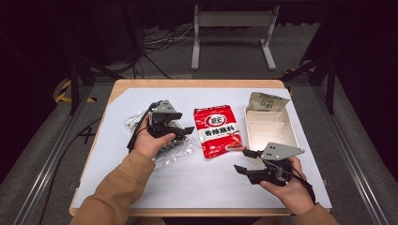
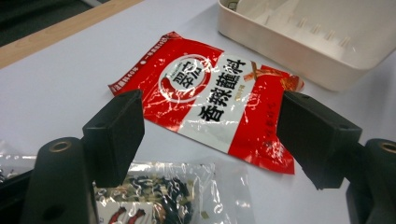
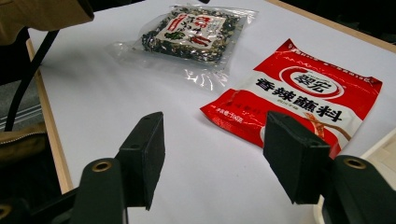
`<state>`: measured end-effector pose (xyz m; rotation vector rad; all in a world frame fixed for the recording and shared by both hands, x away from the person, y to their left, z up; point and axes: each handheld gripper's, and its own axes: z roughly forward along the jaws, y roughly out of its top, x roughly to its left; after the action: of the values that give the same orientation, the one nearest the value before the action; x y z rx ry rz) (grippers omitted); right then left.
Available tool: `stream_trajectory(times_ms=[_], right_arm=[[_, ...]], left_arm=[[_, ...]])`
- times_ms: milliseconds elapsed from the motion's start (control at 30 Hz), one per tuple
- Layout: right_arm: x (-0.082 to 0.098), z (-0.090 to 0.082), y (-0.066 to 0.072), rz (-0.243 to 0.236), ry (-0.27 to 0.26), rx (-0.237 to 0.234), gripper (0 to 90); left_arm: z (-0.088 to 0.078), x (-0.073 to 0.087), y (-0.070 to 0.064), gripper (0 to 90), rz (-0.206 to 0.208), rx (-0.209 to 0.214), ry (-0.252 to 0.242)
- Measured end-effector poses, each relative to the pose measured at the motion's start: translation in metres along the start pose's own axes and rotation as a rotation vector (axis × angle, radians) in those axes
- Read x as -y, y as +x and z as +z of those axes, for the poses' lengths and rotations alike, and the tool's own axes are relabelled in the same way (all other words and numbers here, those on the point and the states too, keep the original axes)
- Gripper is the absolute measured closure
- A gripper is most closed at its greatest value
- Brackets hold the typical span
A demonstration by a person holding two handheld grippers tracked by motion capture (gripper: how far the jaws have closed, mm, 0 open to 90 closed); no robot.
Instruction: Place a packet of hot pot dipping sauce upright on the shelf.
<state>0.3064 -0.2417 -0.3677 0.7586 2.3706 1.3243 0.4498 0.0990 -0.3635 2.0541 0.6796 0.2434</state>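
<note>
A red and white seasoning packet (image 1: 217, 131) lies flat at the middle of the white table cover. To its left is a clear bag of dark dried bits (image 1: 180, 151). My left gripper (image 1: 187, 133) hovers over that bag, jaws open and empty, pointing right toward the red packet (image 2: 210, 93); the clear bag (image 2: 177, 191) lies just below its jaws. My right gripper (image 1: 245, 161) is low near the front right, open and empty, aimed left. In its view the red packet (image 3: 299, 100) lies ahead on the right and the clear bag (image 3: 196, 32) farther off.
A white divided tray (image 1: 291, 133) stands right of the red packet, with a brown paper packet (image 1: 266, 101) leaning at its far end. The tray's wall (image 2: 289, 60) is close behind the red packet. The wooden table edge (image 1: 197, 83) borders the cover.
</note>
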Motion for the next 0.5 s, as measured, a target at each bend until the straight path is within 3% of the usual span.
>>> stream_trajectory(times_ms=[267, 367, 500], right_arm=[[0.008, -0.011, -0.002, -0.032, 0.006, 0.000, 39.0], [0.010, -0.013, -0.002, -0.038, -0.004, -0.005, 38.9], [0.014, -0.014, -0.002, -0.036, -0.015, -0.017, 38.9]], left_arm=[[0.026, -0.016, 0.014, 23.3, -0.028, -0.069, -0.005], [0.033, -0.019, 0.016, 23.7, -0.040, -0.071, -0.018], [0.045, -0.025, 0.019, 23.9, -0.040, -0.073, 0.000]])
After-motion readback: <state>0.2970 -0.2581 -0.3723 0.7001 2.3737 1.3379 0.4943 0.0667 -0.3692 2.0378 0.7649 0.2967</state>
